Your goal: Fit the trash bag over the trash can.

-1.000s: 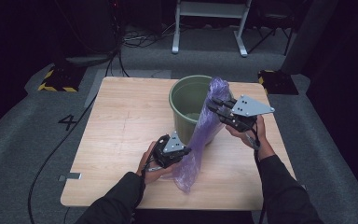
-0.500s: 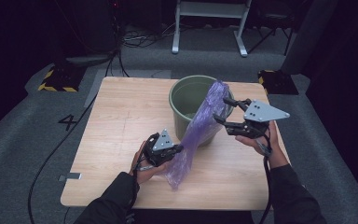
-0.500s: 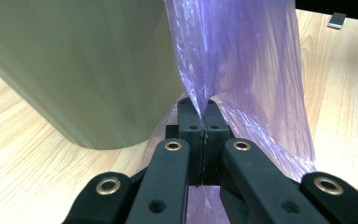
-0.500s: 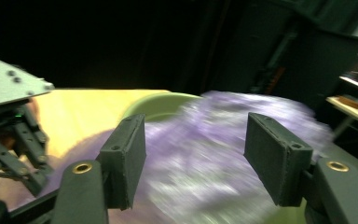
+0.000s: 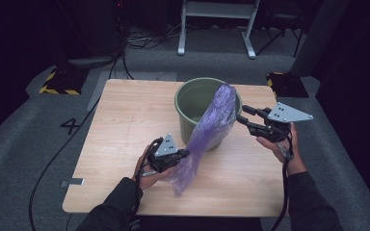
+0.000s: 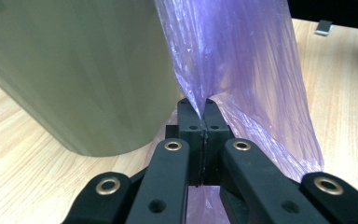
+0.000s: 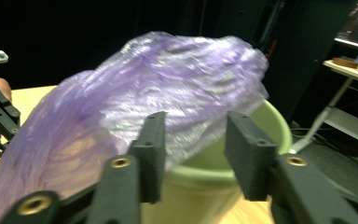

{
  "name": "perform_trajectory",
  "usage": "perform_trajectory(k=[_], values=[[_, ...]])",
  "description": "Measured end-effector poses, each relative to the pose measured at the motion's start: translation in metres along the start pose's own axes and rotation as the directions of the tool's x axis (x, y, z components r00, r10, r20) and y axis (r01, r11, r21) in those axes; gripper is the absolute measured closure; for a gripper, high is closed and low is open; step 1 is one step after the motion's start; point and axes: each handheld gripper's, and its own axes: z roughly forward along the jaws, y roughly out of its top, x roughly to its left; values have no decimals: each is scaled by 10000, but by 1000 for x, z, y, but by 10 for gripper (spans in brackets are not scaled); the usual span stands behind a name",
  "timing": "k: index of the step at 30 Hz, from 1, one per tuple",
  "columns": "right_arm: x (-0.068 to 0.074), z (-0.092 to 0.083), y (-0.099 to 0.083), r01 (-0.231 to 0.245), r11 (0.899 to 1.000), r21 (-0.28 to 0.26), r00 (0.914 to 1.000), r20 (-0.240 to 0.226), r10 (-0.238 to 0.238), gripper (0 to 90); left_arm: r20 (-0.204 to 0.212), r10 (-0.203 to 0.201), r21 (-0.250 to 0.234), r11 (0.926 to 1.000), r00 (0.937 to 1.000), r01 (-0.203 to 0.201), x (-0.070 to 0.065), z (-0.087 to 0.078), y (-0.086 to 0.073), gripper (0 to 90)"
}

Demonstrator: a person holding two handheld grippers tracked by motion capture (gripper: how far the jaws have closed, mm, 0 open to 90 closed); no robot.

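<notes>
dark floor and cables ring a pale wooden table (image 5: 125, 125) in the high view, with a green bucket (image 5: 192, 98) toward its far edge. a purple plastic bag (image 5: 212, 125) is stretched as a long band, its upper end draped on the bucket's rim at about 1 o'clock from its lower end, which trails onto the table near the person. the left gripper (image 5: 183, 154) sits at the bag's lower end; the right gripper (image 5: 243, 115) hovers just at 3 o'clock of the bag's upper end, its tips close to the film but apart from it. its jaws have just been closing, with nothing between them.

left gripper view: the jaws are pressed together, clamped on a gathered pleat of the purple plastic bag (image 6: 242, 60), which rises toward 12 o'clock; the green bucket (image 6: 74, 70) wall stands at 10 o'clock.

right gripper view (somewhat blurred): the right gripper (image 7: 193, 140) has its jaws parted, and the bag's crumpled top lies just beyond them at 12 o'clock, over the bucket's rim. so the right hand is the nearer one to the free upper end, and i judge the next grasp wants a short advance straight along the jaws, across the bag's long axis.
</notes>
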Motion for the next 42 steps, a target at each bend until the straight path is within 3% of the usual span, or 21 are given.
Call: perform_trajectory(k=[5, 9, 15, 21, 28, 30, 35, 38, 42], values=[[0, 15, 8, -69, 9999, 89, 9991, -408, 72, 642, -64, 149, -107, 9998, 9999, -150, -2, -3, 1, 895], [1, 31, 13, 72, 9976, 688, 9992, -392, -45, 676, -82, 204, -220, 9995, 9998, -206, -3, -5, 2, 895], [-4, 51, 15, 487, 9825, 1800, 9986, -281, -444, 825, -81, 339, -472, 9983, 9994, -342, -5, -8, 6, 895], [-7, 62, 17, 453, 9733, 2251, 9981, -508, -347, 837, -121, 407, -663, 9969, 9991, -414, -7, -8, 13, 894], [-3, 66, 20, 208, 9686, 2477, 9998, -66, -198, 672, -231, 334, -1034, 9940, 9992, -356, -7, -13, 21, 894], [0, 61, 22, 285, 9703, 2401, 9996, -45, -283, 548, -229, 315, -1097, 9934, 9992, -338, -8, -15, 23, 894], [7, 43, 27, 434, 9750, 2181, 9972, 507, -557, 395, -269, 160, -1265, 9918, 9995, -193, -6, -17, 26, 894], [11, 29, 29, 490, 9822, 1815, 9973, 456, -582, 364, -294, 104, -1318, 9912, 9995, -142, -5, -18, 28, 894], [19, 15, 30, 542, 9912, 1206, 9980, -391, -498, 322, -348, 50, -1393, 9902, 9994, -98, -4, -17, 31, 894]])
